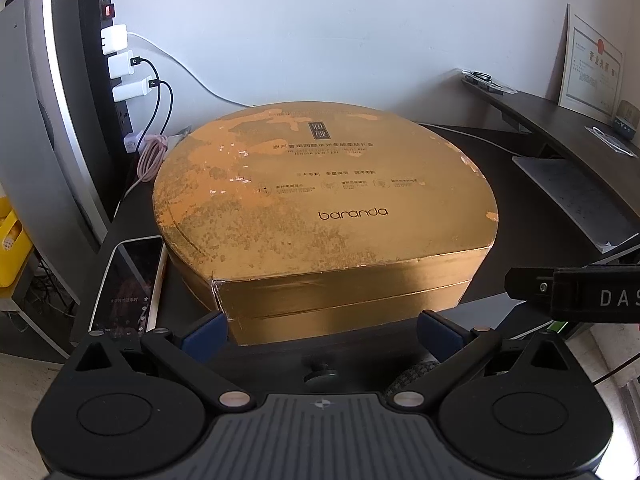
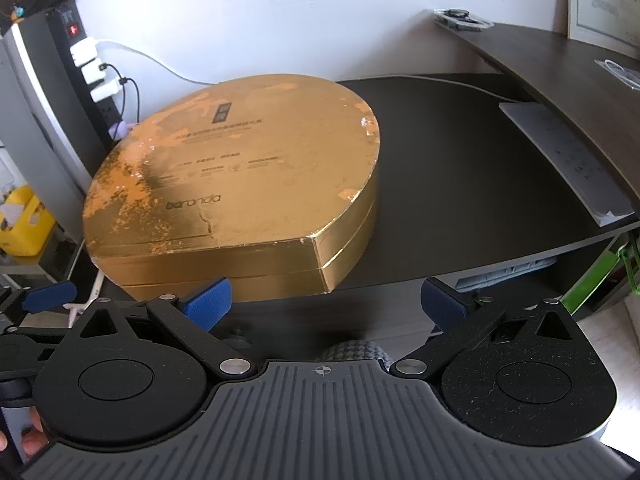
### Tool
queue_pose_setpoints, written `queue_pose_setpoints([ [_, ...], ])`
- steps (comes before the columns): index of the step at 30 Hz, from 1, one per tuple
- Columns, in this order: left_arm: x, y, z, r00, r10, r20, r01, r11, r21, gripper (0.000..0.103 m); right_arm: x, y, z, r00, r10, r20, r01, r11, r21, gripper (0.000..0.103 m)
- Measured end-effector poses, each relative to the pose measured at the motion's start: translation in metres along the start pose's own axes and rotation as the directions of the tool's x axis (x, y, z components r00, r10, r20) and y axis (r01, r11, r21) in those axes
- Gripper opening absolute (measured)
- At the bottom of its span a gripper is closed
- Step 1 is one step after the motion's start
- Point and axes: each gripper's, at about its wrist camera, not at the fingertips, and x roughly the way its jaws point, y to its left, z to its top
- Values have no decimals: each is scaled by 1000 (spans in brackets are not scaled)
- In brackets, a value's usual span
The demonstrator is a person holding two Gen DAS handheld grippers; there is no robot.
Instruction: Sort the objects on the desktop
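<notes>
2 tongs: both are held low at the near edge of the desk [image 1: 500, 148], side by side, facing the gold box [image 1: 320, 200].
Phone [image 1: 128, 284]: laid flat on the desk just left of the box, close to its left wall, screen lit.
Left tongs [image 1: 320, 330]: spread wide, nothing held; the blue pads [image 1: 204, 330] are seen straddling the near flat wall of the box, though contact cannot be told.
Gold box: a large, shallow, rounded case with 1 straight near side, set on the left part of the desk; its lid seam runs level along the front wall.
Key relation: the box lies straight ahead of the left tongs and ahead-left of the right tongs; its straight side runs across both views, so the left tongs are judged the nearer and better centred.
Right tongs [image 2: 326, 304]: also wide and empty, aimed past the box's right front corner at bare desk.
Paper sheets [image 2: 568, 160]: stacked at the desk's right edge, well apart from the box.
</notes>
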Motion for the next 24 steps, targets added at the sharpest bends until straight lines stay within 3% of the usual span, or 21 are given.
queue_pose_setpoints([
  [24, 2, 4, 0, 1000, -5, -4, 5, 1000, -3, 103, 2, 1, 1, 1000, 3, -7, -3, 1000, -6, 103],
])
